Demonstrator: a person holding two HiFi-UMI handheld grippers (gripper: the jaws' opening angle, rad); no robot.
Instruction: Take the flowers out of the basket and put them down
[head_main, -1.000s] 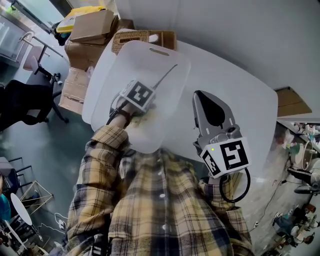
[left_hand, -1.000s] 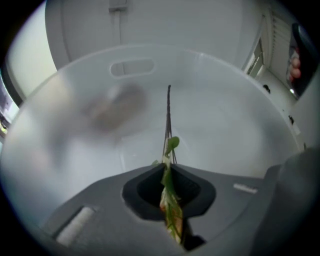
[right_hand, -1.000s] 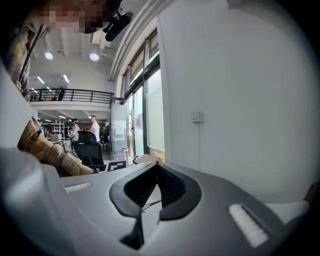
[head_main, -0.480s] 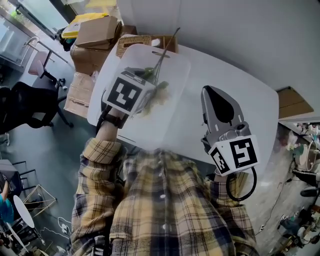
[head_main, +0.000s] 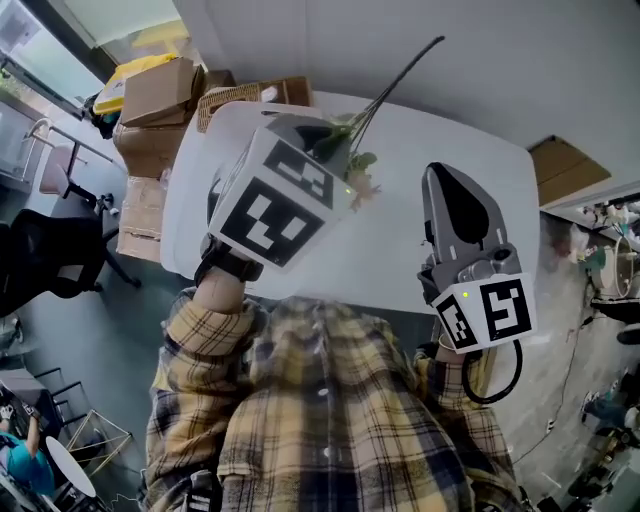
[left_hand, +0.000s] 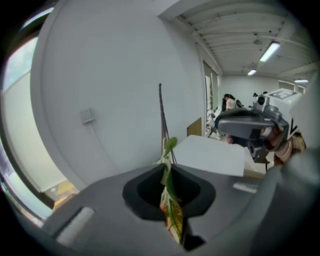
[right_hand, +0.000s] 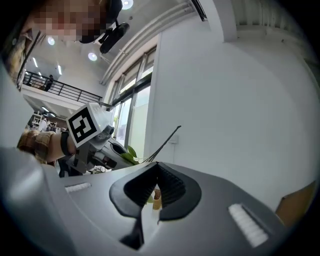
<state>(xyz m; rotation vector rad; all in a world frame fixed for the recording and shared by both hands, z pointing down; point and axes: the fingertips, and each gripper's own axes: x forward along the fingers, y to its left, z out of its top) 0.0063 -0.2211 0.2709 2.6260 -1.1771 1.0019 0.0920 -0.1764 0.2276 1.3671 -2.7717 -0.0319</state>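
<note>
My left gripper (head_main: 335, 140) is raised high above the white table (head_main: 470, 150), close to the head camera. It is shut on a small bunch of artificial flowers (head_main: 357, 178). Their thin dark stems (head_main: 400, 75) point up and to the right. In the left gripper view the green leaves and pale blossoms (left_hand: 172, 212) are pinched between the jaws, and the stems (left_hand: 162, 120) stick out ahead. The wicker basket (head_main: 235, 95) stands at the table's far left end. My right gripper (head_main: 447, 178) hovers over the table's right part, shut with nothing in it. From the right gripper view I see the left gripper (right_hand: 97, 145) and the stem (right_hand: 165, 140).
Cardboard boxes (head_main: 150, 95) are stacked beyond the table's left end, and a black office chair (head_main: 45, 250) stands on the floor at the left. Another brown box (head_main: 565, 168) lies off the table's right end. A white wall runs behind the table.
The left gripper has lifted the flowers up from the table toward the head camera, and the stems now point up and right. The right gripper has barely shifted.
</note>
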